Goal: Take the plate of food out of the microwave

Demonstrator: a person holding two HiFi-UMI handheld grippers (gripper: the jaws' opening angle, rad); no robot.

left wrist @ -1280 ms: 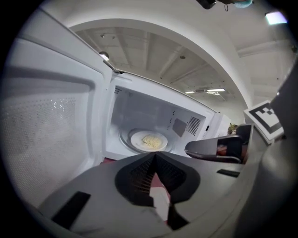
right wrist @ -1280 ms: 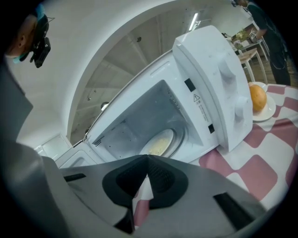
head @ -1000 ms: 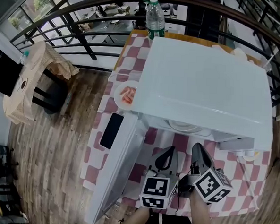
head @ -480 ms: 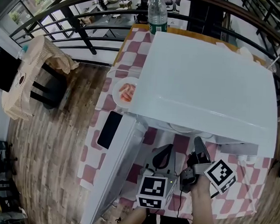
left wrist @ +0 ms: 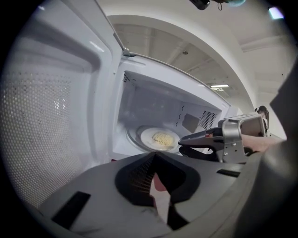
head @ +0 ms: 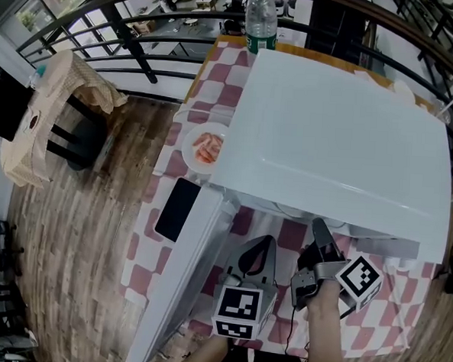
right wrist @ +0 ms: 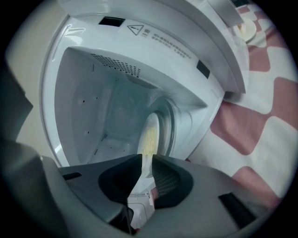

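Checkered table (head: 402,317) under microwave (head: 336,137), door (head: 186,281) open, plate of food (left wrist: 159,138) inside. I had left gripper (head: 266,241) pressed shut, empty, before microwave; right gripper (head: 319,229) slightly parted, tilted, probably for rim.

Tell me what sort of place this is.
Probably an indoor mezzanine dining corner: white box-shaped microwave on a pink-and-white checked tablecloth, black metal railings, brown wood-plank floor.

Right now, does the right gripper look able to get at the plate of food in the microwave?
Probably yes. The microwave door is swung wide open, and the right gripper faces the plate of food with nothing between them; its jaws stand slightly apart.
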